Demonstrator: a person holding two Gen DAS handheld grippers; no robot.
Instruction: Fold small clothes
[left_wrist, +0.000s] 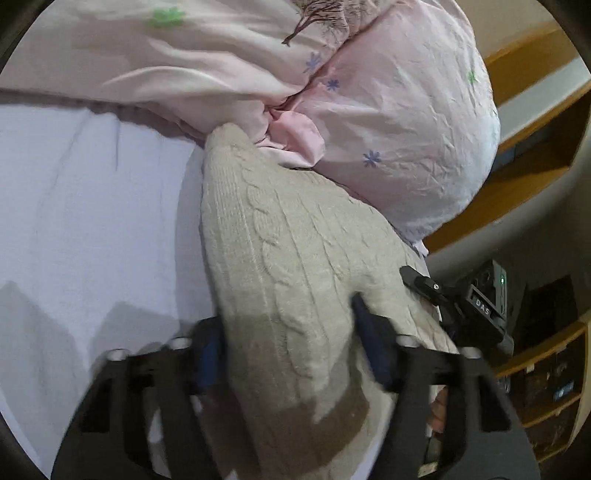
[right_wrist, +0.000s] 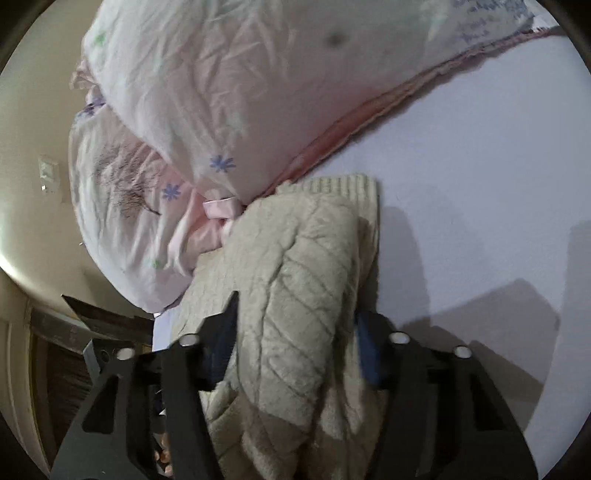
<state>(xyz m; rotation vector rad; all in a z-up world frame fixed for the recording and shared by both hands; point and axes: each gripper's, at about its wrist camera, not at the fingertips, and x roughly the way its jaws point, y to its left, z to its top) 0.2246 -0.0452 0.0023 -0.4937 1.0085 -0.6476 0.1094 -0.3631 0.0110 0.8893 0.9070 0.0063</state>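
Fold underway: both the left hand-held gripper (left_wrist: 291, 354) and the right hand-held gripper (right_wrist: 295, 347) clamp the beige cable-knit sweater (left_wrist: 295, 251) (bunched, doubled over) above the white bed sheet (left_wrist: 92, 221); squaring and laying flat remain.

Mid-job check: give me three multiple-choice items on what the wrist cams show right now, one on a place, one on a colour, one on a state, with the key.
1. Where does the far end of the sweater lie?
A. against the pink duvet
B. on the floor
C. in a basket

2. What colour is the sweater?
A. navy
B. beige
C. red

3. What is the left gripper doing?
A. hanging open, away from the cloth
B. straddling the sweater with a finger on each side
C. gripping the duvet

Key: 1 A, its tip touches the duvet's folds on the white sheet. 2 B, cable knit in beige. 3 B, the knit runs between the fingers; the right gripper does likewise.
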